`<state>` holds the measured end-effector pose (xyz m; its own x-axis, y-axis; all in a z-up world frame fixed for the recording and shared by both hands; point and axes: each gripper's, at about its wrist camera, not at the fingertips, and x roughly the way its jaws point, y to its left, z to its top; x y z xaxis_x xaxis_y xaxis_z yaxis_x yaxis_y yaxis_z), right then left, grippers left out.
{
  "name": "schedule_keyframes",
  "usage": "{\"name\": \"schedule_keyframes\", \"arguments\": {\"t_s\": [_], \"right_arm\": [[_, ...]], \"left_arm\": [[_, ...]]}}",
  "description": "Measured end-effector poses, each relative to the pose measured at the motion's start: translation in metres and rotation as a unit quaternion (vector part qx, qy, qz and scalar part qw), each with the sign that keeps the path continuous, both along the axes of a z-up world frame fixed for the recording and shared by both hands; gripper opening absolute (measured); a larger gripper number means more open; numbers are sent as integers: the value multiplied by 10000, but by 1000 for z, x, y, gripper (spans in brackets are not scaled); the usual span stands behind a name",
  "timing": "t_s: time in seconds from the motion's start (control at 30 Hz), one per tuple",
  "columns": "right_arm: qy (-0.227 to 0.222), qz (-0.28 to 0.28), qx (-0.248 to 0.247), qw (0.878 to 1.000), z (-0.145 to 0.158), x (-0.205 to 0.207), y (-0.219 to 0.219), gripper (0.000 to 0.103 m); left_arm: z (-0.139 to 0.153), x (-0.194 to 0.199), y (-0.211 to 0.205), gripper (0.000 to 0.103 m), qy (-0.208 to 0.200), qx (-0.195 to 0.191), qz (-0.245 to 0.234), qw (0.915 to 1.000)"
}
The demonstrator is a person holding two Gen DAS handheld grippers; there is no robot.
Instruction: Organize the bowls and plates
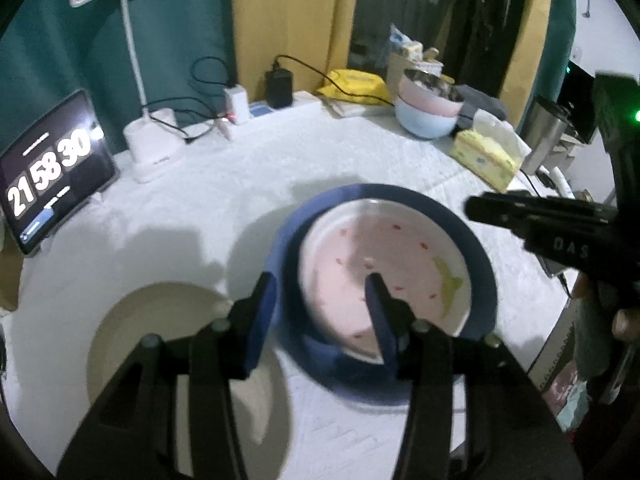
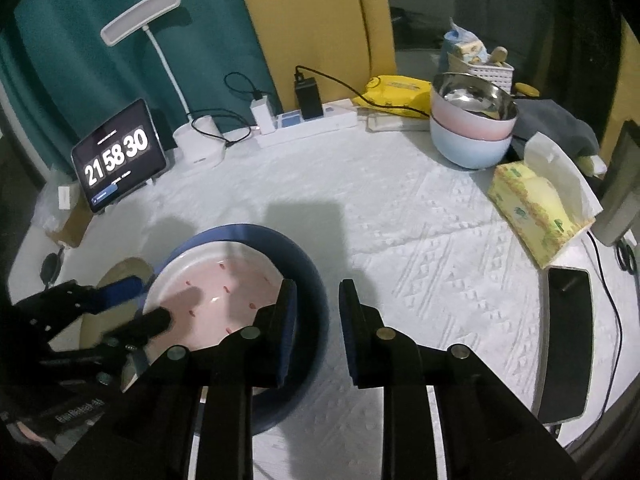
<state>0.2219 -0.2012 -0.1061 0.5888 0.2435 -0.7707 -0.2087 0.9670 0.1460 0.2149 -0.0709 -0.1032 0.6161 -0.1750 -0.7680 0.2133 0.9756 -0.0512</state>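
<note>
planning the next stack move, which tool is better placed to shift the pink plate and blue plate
Left. The left tool already straddles the near rims of the pink plate and blue plate, one finger on each side. The right tool is open over bare cloth beside them.

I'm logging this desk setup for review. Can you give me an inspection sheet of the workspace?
Surface: table under a white textured cloth.
Job's things: pink plate inside blue plate; beige plate beside; stacked bowls at back.
Clutter: tissue box, tablet clock, lamp, phone.
Grippers: left gripper open, straddling the plates' rim; right gripper open, empty.
Cables: charger cords at the power strip.
Surroundings: curtains.
</note>
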Motion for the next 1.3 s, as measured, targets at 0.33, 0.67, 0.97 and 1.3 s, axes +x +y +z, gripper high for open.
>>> {"name": "schedule_keyframes", "arguments": {"t_s": [0.33,0.67,0.97,1.3], "right_arm": [[227,-68,269,9994,-15,1,-17,24],[507,36,295,9983,-39,9,-5,23],[453,-364,443,9973,-46,10,-4,24],[367,-492,831,9947,-45,6,-2,9]], "left_arm": [[-18,4,38,48,253,-265,490,9981],[-38,10,26,48,346,54,457,9983],[-42,10,14,16,109,3,342,9994],[-40,7,13,12,12,-165,439,9989]]}}
